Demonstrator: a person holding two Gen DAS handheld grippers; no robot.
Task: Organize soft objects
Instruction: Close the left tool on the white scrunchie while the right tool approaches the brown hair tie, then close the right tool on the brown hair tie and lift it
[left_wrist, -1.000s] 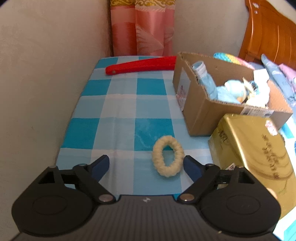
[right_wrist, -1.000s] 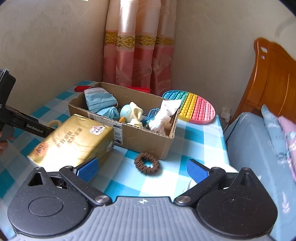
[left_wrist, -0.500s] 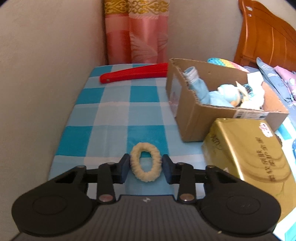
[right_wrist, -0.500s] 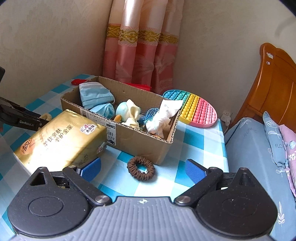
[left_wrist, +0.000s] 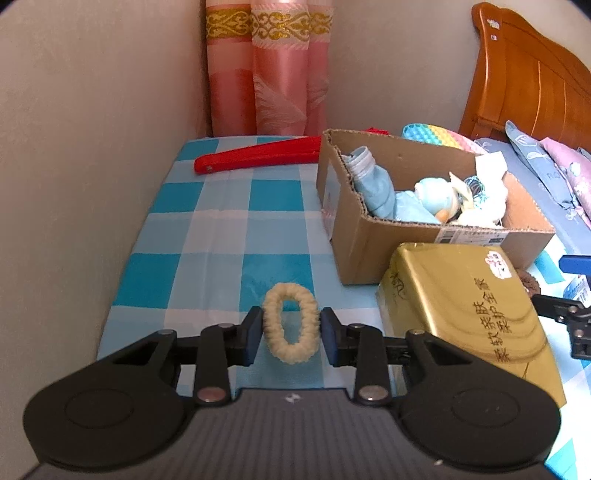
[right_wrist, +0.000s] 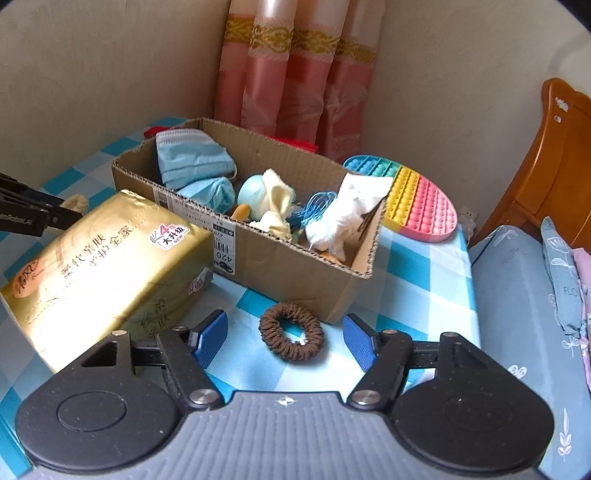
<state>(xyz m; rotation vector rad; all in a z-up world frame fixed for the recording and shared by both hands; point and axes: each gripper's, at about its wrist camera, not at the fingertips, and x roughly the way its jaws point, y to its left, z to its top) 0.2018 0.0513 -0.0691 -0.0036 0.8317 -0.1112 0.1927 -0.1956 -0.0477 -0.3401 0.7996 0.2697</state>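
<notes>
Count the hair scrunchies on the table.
2: the cream scrunchie is clamped in the left gripper; the brown scrunchie lies before the cardboard box. More may hide inside it.

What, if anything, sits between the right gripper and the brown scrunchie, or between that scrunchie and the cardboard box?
Nothing visible does. The brown scrunchie lies on bare checked cloth just ahead of the open right gripper, and the cardboard box stands directly behind it. The gold tissue pack sits off to the left, clear of that path.

Black linkages, blue pads (right_wrist: 209, 338), silver rivets
</notes>
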